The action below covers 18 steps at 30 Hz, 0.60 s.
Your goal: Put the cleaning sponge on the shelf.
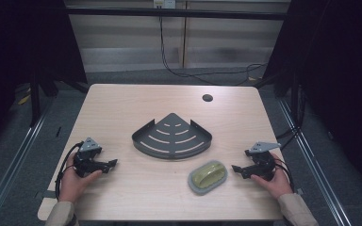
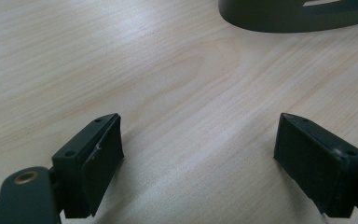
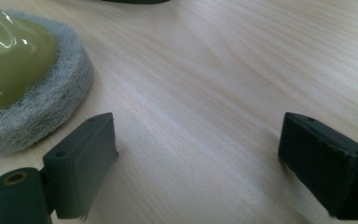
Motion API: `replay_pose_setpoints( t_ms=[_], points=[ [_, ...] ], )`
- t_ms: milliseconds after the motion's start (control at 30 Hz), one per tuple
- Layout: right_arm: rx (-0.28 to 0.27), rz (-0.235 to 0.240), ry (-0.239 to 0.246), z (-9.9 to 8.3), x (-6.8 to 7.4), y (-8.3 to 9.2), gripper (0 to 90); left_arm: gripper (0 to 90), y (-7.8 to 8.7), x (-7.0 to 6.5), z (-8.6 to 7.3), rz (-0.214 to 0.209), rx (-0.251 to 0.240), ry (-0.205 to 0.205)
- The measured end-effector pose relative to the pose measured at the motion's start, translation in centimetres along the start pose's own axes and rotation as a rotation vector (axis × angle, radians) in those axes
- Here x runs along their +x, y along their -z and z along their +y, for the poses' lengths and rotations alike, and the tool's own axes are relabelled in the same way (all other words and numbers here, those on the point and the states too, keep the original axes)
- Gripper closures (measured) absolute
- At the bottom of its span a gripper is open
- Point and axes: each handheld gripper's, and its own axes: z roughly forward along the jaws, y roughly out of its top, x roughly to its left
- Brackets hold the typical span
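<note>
The green-topped scrubbing pad [image 1: 208,176], its long axis slanting toward the frame's upper right, lies just left of the spread, empty right hand-held gripper [image 1: 236,168].

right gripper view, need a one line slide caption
Open right gripper resting low over the wooden table, beside a green-topped scrub pad.

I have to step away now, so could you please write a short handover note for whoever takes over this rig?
Left tool: open, empty, resting on the table at its left side.
Right tool: open, empty, just right of the scrubber, not touching it.
Scrubber: on the table, near the front edge, in front of the rack.
Rack: mid-table, empty.
Done: nothing moved, as far as things lie.
Left: probably grasp the scrubber and put it in the rack.
</note>
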Motion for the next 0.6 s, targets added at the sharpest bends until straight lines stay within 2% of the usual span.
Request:
replay_pose_setpoints(
  t_ms=[133,200,267,300,367,433,467,567,600],
  points=[
    [0.020,-0.007,-0.002,0.3,0.1,0.0,10.8,14.8,0.0,0.0,0.0,-0.001,0.000,0.000],
    [0.064,-0.020,-0.019,0.7,0.2,0.0,11.0,14.7,0.0,0.0,0.0,-0.001,0.000,0.000],
    [0.118,0.006,0.004,1.2,0.2,0.2,11.5,14.7,0.0,0.0,0.0,-0.002,0.000,0.000],
    [0.118,0.006,0.004,1.2,0.2,0.2,11.5,14.7,0.0,0.0,0.0,-0.002,0.000,0.000],
    [0.177,0.030,0.031,1.6,0.3,0.4,12.7,14.7,0.0,0.0,0.0,-0.002,0.000,0.000],
    [0.213,0.061,0.024,2.0,0.3,0.6,14.2,14.6,0.0,0.0,0.0,-0.002,0.000,0.000],
    [0.242,0.097,0.059,2.7,0.3,0.8,21.3,14.6,0.0,0.0,0.0,-0.001,-0.001,0.001],
    [0.263,0.114,0.074,3.3,0.6,1.1,22.4,14.6,0.0,0.0,0.0,-0.003,0.000,0.001],
    [0.276,0.130,0.086,4.1,0.8,1.4,24.0,14.6,0.0,0.0,0.0,-0.002,0.000,0.001]
  ],
)
